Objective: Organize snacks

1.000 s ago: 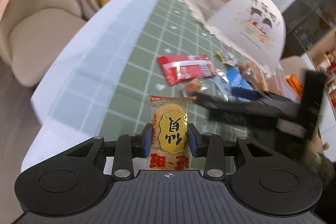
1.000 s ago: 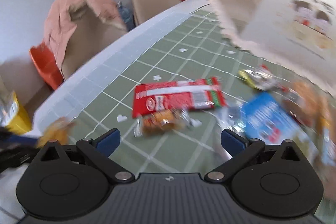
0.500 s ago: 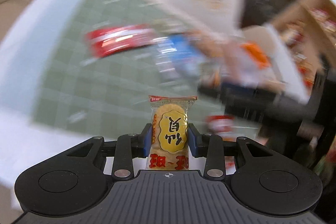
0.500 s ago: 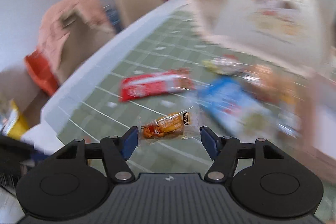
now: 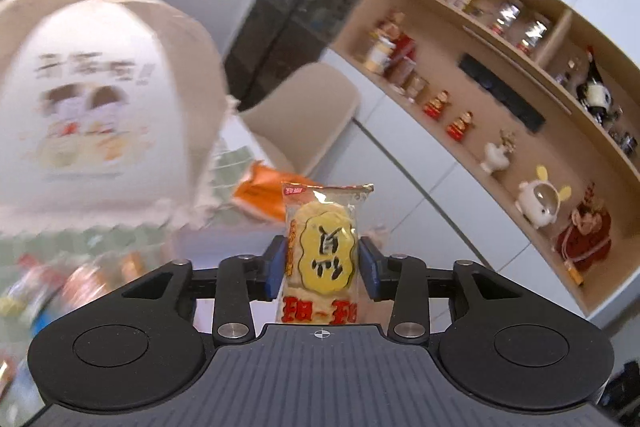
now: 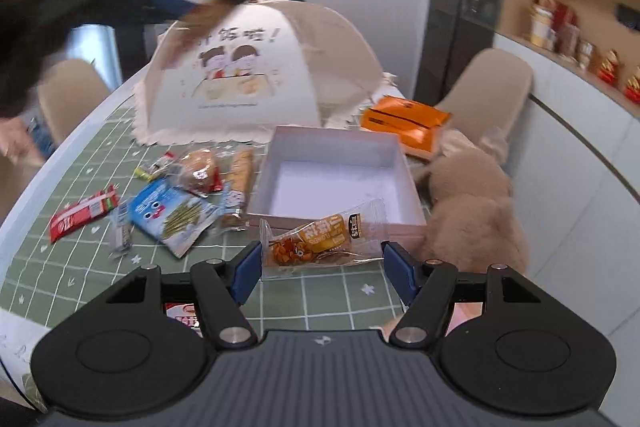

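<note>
Left tool (image 5: 322,269): black body, blue pads; holds rice cracker packet (image 5: 325,251), clear wrap, pale yellow cracker, yellow label with black characters, red lettering below. Right tool (image 6: 322,263): same black and blue; snack pouch (image 6: 320,239) between pads, clear with orange-yellow print. Table (image 6: 72,267): green cloth, white grid, small white marks. Box (image 6: 336,175): white. Food cover (image 6: 248,75): cream, cartoon print. Red wrapper (image 6: 82,213); blue-white packet (image 6: 172,217); orange packet (image 6: 404,121).
</note>
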A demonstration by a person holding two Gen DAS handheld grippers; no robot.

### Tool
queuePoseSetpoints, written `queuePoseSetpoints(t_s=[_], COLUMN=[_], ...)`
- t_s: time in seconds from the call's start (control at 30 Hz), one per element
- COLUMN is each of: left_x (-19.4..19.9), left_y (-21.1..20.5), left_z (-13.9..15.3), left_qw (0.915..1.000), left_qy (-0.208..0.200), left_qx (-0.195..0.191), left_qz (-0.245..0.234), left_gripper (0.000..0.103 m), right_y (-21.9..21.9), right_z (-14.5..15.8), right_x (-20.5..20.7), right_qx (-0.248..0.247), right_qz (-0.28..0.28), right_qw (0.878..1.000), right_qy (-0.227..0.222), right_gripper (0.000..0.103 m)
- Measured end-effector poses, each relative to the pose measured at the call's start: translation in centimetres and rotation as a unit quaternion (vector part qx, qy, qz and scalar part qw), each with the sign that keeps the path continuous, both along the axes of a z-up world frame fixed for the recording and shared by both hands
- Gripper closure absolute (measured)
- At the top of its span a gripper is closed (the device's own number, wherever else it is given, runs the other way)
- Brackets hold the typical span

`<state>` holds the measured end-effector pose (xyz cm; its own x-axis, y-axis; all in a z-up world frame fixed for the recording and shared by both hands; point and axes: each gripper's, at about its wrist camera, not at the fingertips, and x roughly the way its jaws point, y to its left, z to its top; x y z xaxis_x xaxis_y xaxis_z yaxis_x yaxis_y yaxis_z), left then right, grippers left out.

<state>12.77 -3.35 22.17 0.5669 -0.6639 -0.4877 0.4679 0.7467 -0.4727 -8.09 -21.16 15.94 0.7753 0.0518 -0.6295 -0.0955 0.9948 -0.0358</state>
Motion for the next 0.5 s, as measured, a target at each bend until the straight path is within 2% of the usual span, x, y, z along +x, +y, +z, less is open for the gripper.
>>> queuePoseSetpoints(t_s=[0.07,0.1,0.23,0.37,0.43,0.5], left_x=[1.9,2.8,2.3,-1.0,-3.1,-5.2], left_y=[-2.0,-2.9,-2.5,1.3,4.4,7.6], left_z=[-2.5,-4.1,-6.5,-7.1,-7.7,-9.2], left_qw=[0.9987,0.9976,0.9991,0.9985,0.9961,0.9900], left_qy=[-0.022,-0.016,-0.004,0.009,0.029,0.064], left_qx=[0.046,0.067,0.036,0.014,0.019,0.047], left_qz=[-0.002,0.010,0.021,0.052,0.081,0.117], left_gripper=[0.060,0.060,0.060,0.060,0.060,0.060], right_y=[-0.4,-0.6,-1.8,-2.6,-3.1,-3.3], right_z=[-0.4,-0.5,-0.7,0.0,1.4,3.2], right_x=[0.3,0.3,0.6,2.3,4.1,6.6], right_qx=[0.001,0.000,0.013,0.021,0.038,0.056], right_qz=[-0.008,-0.013,-0.023,-0.021,-0.012,0.000], right_qw=[1.000,1.000,1.000,1.000,0.999,0.998], right_qy=[-0.001,-0.003,-0.002,-0.004,-0.017,-0.027], right_gripper=[0.037,0.036,0.036,0.036,0.036,0.036])
